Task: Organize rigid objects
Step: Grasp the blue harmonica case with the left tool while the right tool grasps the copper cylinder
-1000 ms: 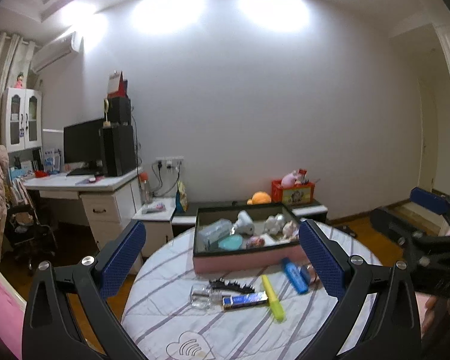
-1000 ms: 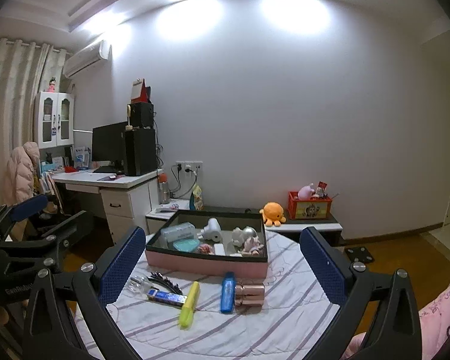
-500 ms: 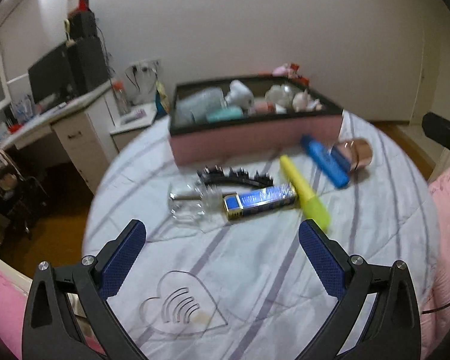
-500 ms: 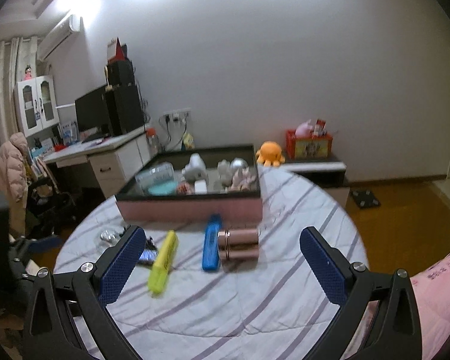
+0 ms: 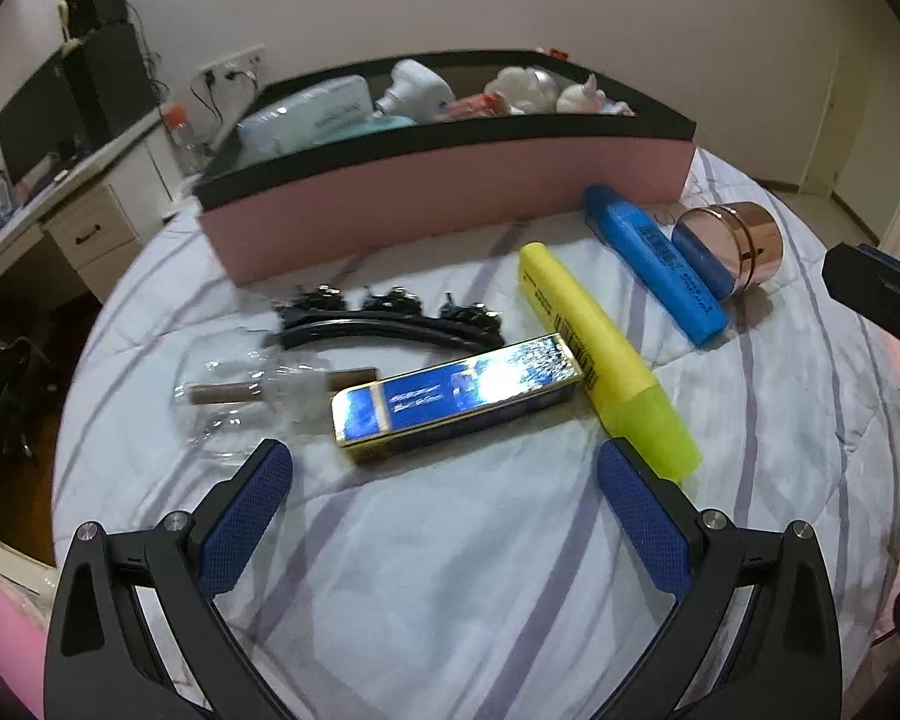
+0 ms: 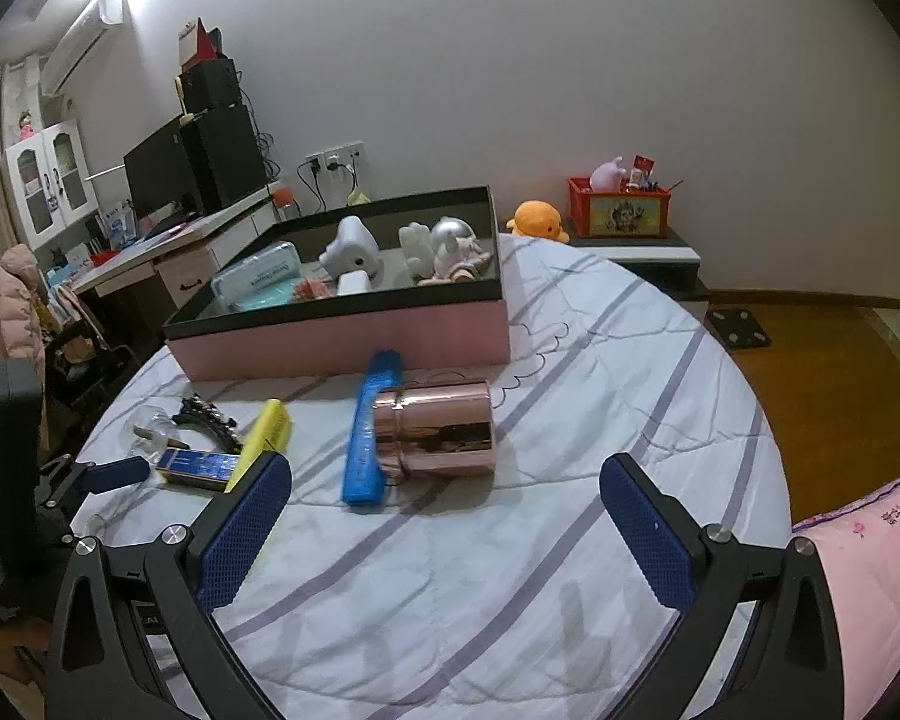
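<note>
The pink box (image 6: 342,339) holds small toys and a pale blue case (image 6: 258,279). Both grippers, left (image 5: 444,495) and right (image 6: 444,510), are wide open, holding nothing, above the highlighters (image 5: 600,354) on the table (image 6: 450,570).

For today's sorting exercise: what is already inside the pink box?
Inside the pink box: a pale blue case, a white gadget, a silvery ball and small figurines. Its near wall hides whatever lies low along the front.

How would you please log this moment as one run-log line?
left gripper: open, above blue-gold box | right gripper: open, near rose-gold jar | pink box: partly filled
</note>
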